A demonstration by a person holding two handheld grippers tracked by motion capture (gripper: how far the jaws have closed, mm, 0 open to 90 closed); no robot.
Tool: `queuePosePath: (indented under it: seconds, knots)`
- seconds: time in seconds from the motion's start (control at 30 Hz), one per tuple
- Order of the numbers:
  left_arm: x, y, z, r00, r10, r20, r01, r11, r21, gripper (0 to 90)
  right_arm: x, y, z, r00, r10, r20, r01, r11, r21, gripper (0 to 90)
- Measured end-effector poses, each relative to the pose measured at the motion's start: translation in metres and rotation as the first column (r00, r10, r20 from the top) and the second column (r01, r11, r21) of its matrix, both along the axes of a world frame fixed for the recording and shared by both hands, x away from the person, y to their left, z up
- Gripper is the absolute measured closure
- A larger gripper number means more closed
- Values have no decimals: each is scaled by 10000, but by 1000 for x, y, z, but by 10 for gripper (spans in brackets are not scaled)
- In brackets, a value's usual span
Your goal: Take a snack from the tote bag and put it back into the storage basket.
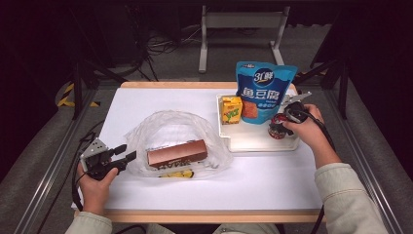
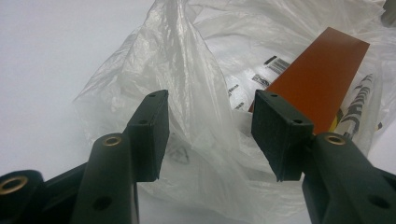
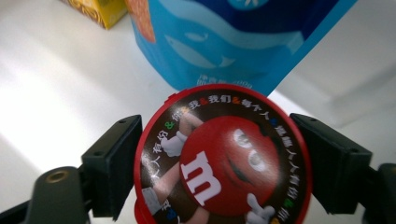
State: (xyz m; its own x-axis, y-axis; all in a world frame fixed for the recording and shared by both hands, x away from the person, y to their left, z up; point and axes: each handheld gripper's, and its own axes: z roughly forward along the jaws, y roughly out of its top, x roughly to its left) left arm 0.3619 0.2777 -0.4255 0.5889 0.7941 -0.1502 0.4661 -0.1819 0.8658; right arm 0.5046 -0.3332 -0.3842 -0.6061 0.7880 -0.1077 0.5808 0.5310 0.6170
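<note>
A round candy tin with a red cartoon lid (image 3: 224,163) stands in the white tray (image 1: 258,144), at its right front (image 1: 275,132). My right gripper (image 3: 219,154) points down over it (image 1: 279,125), open, one jaw close on each side of the tin. A clear plastic bag (image 1: 170,127) lies mid-table with a brown box (image 1: 178,152) inside. My left gripper (image 1: 127,152) rests at the bag's left edge, open. A fold of the bag (image 2: 201,70) rises loosely between its jaws (image 2: 210,135), and the brown box (image 2: 322,79) lies beyond.
In the tray also stand a yellow juice carton (image 1: 232,109) and a tall blue snack pouch (image 1: 263,92), just behind the tin (image 3: 233,42). A yellow-and-black packet (image 1: 178,173) lies under the brown box in the bag. White table (image 1: 263,180) in front.
</note>
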Motion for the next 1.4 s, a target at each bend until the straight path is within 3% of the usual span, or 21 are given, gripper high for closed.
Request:
queuePosePath:
  seconds: [0.2,0.3,0.4,0.57,0.67,0.8,1.1,1.4]
  knots:
    - [0,0,0,10000,-10,-33,10,10000,-8,469,-5,0,9,9991,-128,402,119,9997,236,194]
    - [0,-1,0,10000,-23,-34,23,10000,-2,469,-11,-4,19,9962,-233,834,190,9985,522,244]
    - [0,-1,0,10000,-24,-38,24,10000,-15,469,-17,-3,26,9951,-60,991,11,9988,486,314]
    - [1,-1,0,10000,-60,-19,60,10000,54,469,-30,3,37,9926,402,1146,-463,9976,506,534]
    - [1,-1,0,10000,-56,-4,56,10000,44,469,-36,7,42,9913,932,934,-972,9945,390,747]
    - [0,-1,0,10000,-48,-3,48,10000,37,469,-42,12,44,9882,1372,676,-1392,9899,252,889]
    - [0,-1,0,10000,-49,10,49,10000,50,469,-48,15,34,9840,1779,33,-1779,9840,47,900]
    - [1,-1,0,10000,-39,16,39,10000,45,470,-45,12,19,9832,1768,-452,-1774,9841,-109,900]
